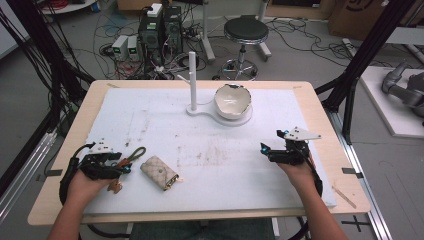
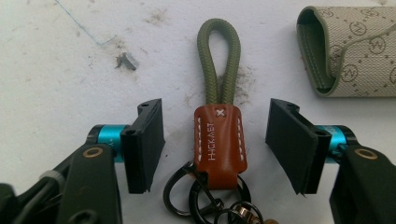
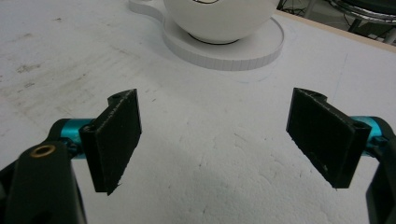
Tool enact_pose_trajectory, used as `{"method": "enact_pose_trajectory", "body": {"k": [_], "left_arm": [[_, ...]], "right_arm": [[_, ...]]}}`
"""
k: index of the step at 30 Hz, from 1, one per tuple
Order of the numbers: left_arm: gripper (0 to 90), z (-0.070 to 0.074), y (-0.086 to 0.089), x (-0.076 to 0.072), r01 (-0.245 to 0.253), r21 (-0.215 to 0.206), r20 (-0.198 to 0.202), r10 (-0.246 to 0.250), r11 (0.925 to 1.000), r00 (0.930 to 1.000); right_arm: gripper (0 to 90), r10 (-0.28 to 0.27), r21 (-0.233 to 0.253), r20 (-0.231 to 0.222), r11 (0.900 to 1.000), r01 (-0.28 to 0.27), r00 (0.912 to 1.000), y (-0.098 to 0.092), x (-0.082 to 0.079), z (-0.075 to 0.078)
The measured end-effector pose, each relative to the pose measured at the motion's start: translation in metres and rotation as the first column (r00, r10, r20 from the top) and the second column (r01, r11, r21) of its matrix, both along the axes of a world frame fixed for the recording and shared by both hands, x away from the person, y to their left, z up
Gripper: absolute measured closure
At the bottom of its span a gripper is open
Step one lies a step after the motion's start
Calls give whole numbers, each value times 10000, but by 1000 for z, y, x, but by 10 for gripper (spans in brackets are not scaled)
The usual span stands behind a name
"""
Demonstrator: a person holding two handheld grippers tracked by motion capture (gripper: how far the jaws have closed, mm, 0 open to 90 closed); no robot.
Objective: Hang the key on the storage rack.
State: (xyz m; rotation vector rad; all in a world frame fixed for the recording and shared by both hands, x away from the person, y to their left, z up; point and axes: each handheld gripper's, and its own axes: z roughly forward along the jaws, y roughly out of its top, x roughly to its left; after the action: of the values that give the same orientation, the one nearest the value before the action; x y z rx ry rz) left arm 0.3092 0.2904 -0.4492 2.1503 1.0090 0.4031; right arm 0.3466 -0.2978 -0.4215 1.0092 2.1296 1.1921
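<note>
Left gripper (image 2: 217, 149) gapes wide around keychain (image 2: 219, 140) near desk's front-left corner. Close squarely on the leather tab, not the rings. Right gripper (image 3: 215, 140) spread, empty.

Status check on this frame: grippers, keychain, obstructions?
Left gripper open, straddling keychain, not clamped. Right gripper open, idle. Key pouch beside keychain, apart.

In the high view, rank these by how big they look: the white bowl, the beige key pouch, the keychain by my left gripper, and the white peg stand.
1. White peg stand, counting its flat base
2. White bowl
3. Beige key pouch
4. Keychain, though the left gripper partly hides it

The bowl sits farther from the camera, so its lead over the pouch is probably understated.
</note>
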Motion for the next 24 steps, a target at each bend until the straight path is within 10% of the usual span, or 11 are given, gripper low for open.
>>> {"method": "enact_pose_trajectory", "body": {"k": [24], "left_arm": [[672, 1, 2, 1, 85, -75, 37, -84, 9999, 10000]], "right_arm": [[182, 61, -100, -100, 9999, -62, 9999, 2, 0, -1]]}}
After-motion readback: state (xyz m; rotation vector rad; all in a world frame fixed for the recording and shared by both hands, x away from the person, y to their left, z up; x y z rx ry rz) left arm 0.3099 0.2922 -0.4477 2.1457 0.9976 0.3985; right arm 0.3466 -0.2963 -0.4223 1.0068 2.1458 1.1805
